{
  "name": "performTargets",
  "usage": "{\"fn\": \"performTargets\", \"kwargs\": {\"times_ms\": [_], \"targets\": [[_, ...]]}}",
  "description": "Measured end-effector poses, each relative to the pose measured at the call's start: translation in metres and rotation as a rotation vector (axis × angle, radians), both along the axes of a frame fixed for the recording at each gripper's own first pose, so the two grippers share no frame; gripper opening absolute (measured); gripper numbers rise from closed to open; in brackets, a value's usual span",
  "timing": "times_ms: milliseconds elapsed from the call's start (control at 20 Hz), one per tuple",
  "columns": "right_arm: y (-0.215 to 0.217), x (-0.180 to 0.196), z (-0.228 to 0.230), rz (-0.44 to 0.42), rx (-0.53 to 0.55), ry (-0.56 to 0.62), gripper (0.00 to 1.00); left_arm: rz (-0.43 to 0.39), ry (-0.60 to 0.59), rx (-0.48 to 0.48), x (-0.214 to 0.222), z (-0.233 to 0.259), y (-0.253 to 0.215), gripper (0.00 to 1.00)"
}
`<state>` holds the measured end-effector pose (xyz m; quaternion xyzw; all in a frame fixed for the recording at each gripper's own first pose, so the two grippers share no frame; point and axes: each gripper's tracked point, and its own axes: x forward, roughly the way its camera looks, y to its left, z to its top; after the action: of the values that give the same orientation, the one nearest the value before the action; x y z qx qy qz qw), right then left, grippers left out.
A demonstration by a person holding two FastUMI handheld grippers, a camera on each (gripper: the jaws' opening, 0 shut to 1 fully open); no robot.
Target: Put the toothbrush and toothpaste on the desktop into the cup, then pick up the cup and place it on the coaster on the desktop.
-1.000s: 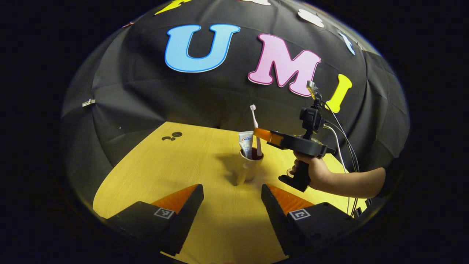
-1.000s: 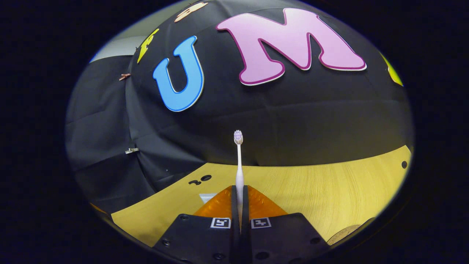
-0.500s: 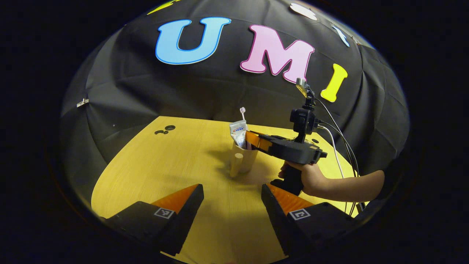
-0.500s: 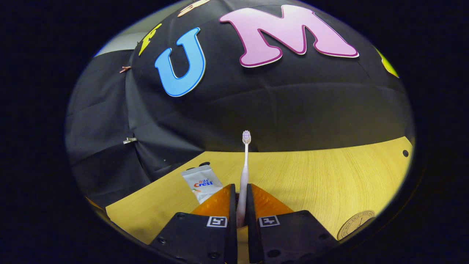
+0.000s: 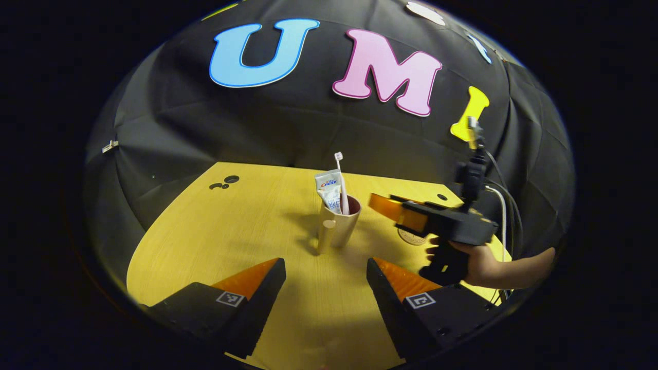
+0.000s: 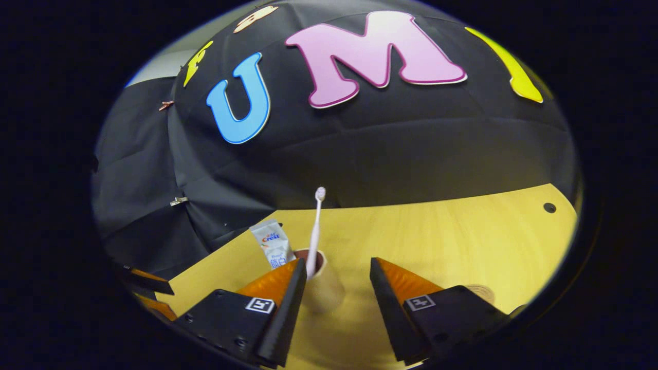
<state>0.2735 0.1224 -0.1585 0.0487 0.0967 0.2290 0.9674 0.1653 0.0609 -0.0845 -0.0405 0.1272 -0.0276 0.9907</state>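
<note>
Our right gripper (image 6: 336, 288) has just let go of the toothbrush (image 6: 314, 226): half a second ago its fingers pinched the handle, and now they stand wide apart with nothing between them. In the left gripper view we see it drawn back to the right of the cup (image 5: 336, 223), apart from it, in a hand (image 5: 475, 262). The toothbrush stands in the cup, bristles up, leaning beside the toothpaste (image 5: 329, 190), which is in there too. So we judge the first half of the task done. Our left gripper (image 5: 326, 288) hangs over the near part of the desktop (image 5: 231, 231), fingers spread wide and empty. What we have left is lifting the cup onto the coaster (image 5: 411, 237), which lies on the desktop just right of the cup, partly behind the right gripper.
</note>
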Motion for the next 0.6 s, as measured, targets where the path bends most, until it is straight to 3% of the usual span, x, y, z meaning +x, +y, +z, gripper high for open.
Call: {"fn": "performTargets", "kwargs": {"times_ms": [100,150,200,600], "targets": [[-0.042,-0.01,0.004,-0.035,-0.042,-0.001,0.97,-0.013,0.022,0.016,0.013,0.003,0.003,0.98],[-0.059,-0.014,0.007,-0.051,-0.061,-0.005,0.82,-0.028,0.04,0.028,0.021,0.003,0.004,0.98],[-0.076,-0.018,0.009,-0.066,-0.079,-0.006,0.98,-0.04,0.052,0.038,0.027,0.004,0.004,0.98],[-0.198,-0.031,0.014,-0.262,-0.083,0.019,0.98,-0.168,0.189,0.141,0.093,-0.012,-0.009,0.98]]}}
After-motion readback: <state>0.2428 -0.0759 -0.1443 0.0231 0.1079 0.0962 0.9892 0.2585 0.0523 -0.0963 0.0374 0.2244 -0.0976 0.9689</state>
